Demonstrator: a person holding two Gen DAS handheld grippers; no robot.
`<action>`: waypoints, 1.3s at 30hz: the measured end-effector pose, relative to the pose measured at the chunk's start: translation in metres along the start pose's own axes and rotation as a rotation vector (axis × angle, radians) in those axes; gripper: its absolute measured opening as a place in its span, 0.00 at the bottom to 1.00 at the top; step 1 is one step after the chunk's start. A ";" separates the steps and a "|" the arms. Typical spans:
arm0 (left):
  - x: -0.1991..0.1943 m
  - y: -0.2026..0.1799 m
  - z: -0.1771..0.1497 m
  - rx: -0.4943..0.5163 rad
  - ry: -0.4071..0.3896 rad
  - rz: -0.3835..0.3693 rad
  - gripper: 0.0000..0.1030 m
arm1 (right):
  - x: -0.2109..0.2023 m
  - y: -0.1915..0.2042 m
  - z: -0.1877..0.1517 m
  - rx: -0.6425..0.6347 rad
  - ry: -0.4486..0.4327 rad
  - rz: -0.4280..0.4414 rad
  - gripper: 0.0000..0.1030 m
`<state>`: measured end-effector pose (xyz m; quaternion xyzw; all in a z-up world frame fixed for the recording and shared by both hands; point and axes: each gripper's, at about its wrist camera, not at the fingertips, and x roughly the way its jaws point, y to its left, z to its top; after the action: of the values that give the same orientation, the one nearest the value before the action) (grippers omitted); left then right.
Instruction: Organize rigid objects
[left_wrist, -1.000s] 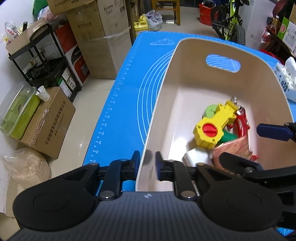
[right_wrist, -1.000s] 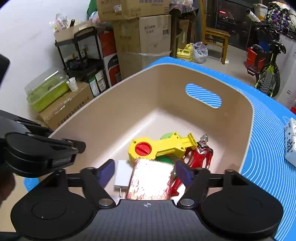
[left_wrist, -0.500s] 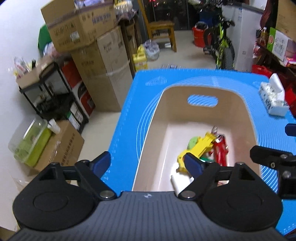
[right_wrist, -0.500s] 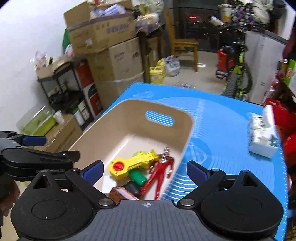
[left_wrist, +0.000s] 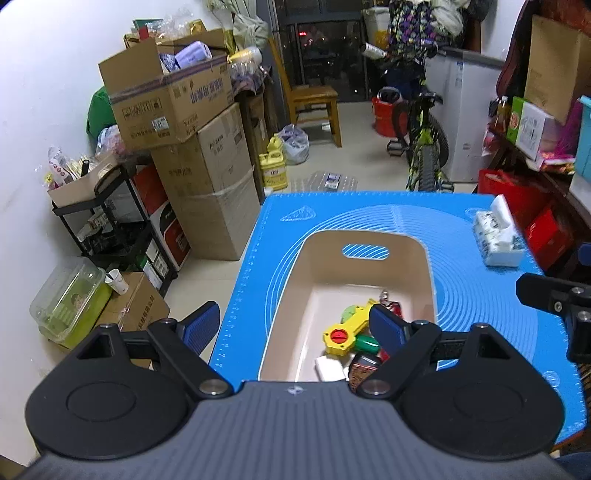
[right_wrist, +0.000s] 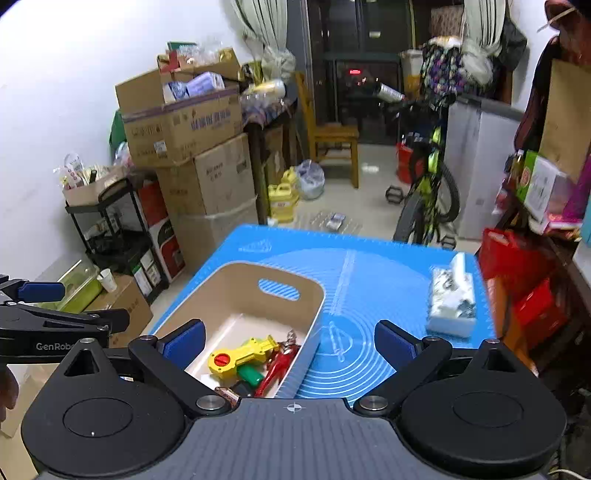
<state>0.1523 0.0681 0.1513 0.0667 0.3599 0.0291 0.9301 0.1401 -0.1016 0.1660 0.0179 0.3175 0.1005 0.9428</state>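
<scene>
Toys, a yellow launcher (left_wrist: 349, 326) and red figure (right_wrist: 277, 363), lie in the beige bin (left_wrist: 288, 295) on the blue mat (left_wrist: 476, 295); tissue pack (left_wrist: 498, 238) well apart. Left gripper (left_wrist: 295, 325) and right gripper (right_wrist: 291, 341) both gape wide, empty.

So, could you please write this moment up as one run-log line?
left gripper: open, empty | right gripper: open, empty | beige bin: holds yellow toy, red figure | tissue pack: on blue mat

Both grippers have pulled up & back from the beige bin (left_wrist: 291, 295). Left gripper (left_wrist: 295, 325), earlier nearly shut at the bin's rim, now spread wide, empty. Right gripper (right_wrist: 290, 341) let go of the patterned box (left_wrist: 365, 363), now lying in bin w/ other toys.
</scene>
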 end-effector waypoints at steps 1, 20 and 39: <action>-0.006 0.000 -0.001 -0.008 -0.003 -0.006 0.85 | -0.007 0.001 0.000 -0.003 -0.006 -0.005 0.95; -0.069 -0.015 -0.064 -0.039 -0.036 -0.054 0.85 | -0.094 -0.003 -0.066 0.008 -0.027 -0.057 0.95; -0.061 -0.037 -0.148 -0.023 -0.062 -0.069 0.85 | -0.091 -0.009 -0.164 0.046 0.003 -0.050 0.95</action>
<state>0.0078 0.0407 0.0782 0.0446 0.3329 -0.0008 0.9419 -0.0280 -0.1336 0.0885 0.0316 0.3212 0.0697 0.9439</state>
